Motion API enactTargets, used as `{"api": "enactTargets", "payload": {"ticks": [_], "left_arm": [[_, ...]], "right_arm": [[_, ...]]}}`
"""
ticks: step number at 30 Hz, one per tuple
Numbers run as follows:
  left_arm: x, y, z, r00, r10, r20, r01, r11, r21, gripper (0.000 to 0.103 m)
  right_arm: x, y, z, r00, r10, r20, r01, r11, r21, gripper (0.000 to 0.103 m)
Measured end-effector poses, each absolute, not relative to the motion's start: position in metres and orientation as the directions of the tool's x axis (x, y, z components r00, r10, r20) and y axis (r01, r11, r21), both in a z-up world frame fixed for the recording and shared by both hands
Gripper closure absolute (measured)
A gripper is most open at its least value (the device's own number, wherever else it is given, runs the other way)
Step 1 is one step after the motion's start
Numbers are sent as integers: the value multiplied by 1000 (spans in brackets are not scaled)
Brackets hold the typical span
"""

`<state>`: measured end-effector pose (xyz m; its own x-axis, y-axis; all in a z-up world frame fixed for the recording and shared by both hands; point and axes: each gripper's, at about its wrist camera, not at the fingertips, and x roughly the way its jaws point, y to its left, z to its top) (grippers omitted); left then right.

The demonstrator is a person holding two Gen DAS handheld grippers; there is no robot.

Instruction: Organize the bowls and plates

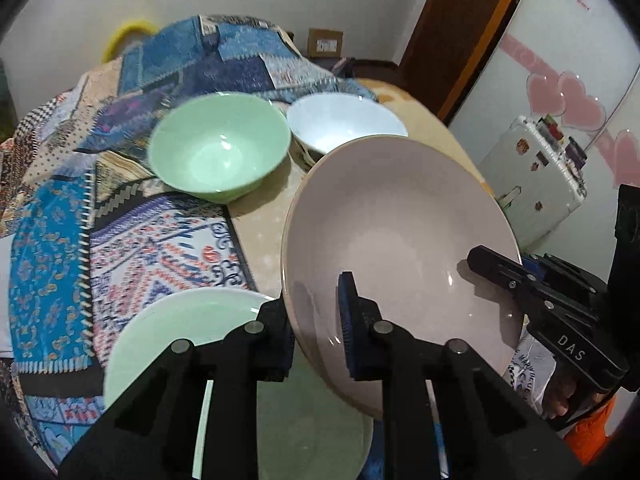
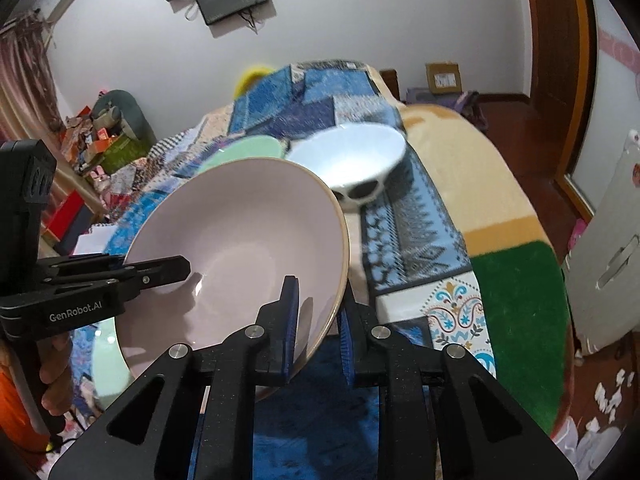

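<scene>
A pale pink plate (image 1: 400, 240) is held tilted above the table by both grippers. My left gripper (image 1: 316, 320) is shut on its near left rim. My right gripper (image 2: 318, 320) is shut on its right rim, and the plate fills the middle of the right wrist view (image 2: 240, 248). The right gripper also shows at the plate's right edge in the left wrist view (image 1: 496, 268). A pale green plate (image 1: 192, 328) lies on the table under the pink one. A green bowl (image 1: 220, 148) and a white bowl (image 1: 344, 124) stand further back.
The table carries a blue patterned cloth (image 1: 100, 220) and a beige bare strip (image 1: 260, 220). A green mat (image 2: 520, 300) lies at the table's right edge. A white fridge (image 1: 532, 184) and a wooden door (image 1: 460, 40) stand to the right.
</scene>
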<state>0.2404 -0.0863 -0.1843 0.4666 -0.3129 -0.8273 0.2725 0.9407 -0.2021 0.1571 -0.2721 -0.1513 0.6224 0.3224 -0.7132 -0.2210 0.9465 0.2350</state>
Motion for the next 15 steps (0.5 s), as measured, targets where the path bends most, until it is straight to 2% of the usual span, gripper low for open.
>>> {"api": "enactTargets", "payload": {"ticks": [15], "left_arm": [[174,0,-131,597,-226,-769,161,974,-162,84]], "right_arm": [[138,-192,-115,639,403,-655,-359,910,210,86]]}}
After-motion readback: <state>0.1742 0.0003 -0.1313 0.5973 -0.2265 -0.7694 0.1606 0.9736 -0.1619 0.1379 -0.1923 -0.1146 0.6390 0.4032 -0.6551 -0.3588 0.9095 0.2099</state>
